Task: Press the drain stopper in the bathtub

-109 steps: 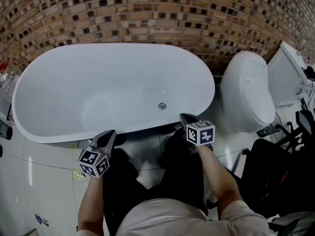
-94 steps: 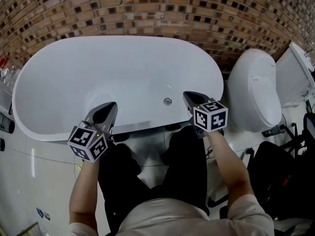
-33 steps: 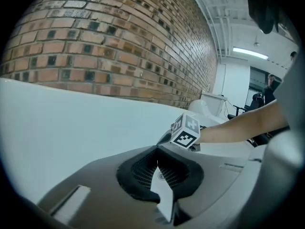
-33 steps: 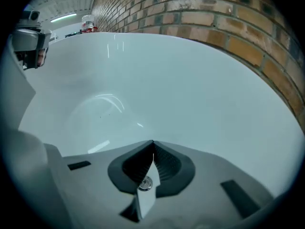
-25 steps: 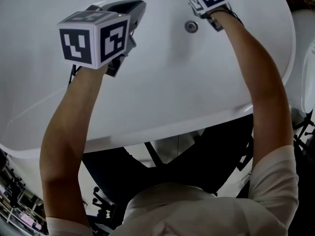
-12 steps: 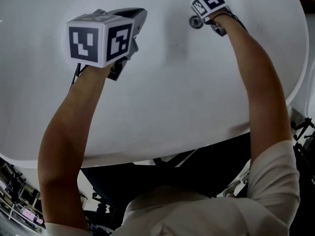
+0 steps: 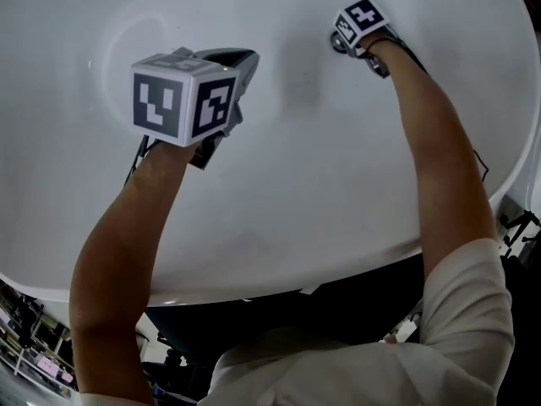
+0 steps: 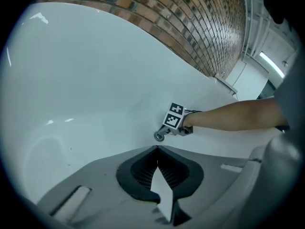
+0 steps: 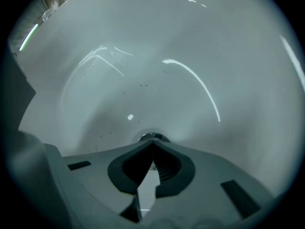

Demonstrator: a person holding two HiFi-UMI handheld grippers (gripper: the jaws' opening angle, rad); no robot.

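The round chrome drain stopper (image 7: pixel 336 44) sits in the floor of the white bathtub (image 7: pixel 296 193). My right gripper (image 7: pixel 342 41) reaches down to it with its jaws shut. In the right gripper view the joined tips (image 9: pixel 152 142) rest at the near edge of the stopper (image 9: pixel 151 137); whether they touch it I cannot tell. The left gripper view shows the right gripper (image 8: pixel 162 134) against the stopper (image 8: pixel 157 137). My left gripper (image 7: pixel 243 57) hangs shut and empty over the tub floor, well to the left of the drain, its tips (image 8: pixel 156 147) pointing toward it.
The tub's smooth curved walls (image 9: pixel 200 80) rise on all sides. A brick wall (image 8: pixel 190 13) stands behind the tub's far rim. The near rim (image 7: pixel 279 286) runs below my arms, with dark floor and clutter (image 7: pixel 34 345) beyond it at the lower left.
I have gone from standing beside the tub to leaning over it, with both grippers lowered inside. In the last second the right gripper's cube slid over part of the stopper.
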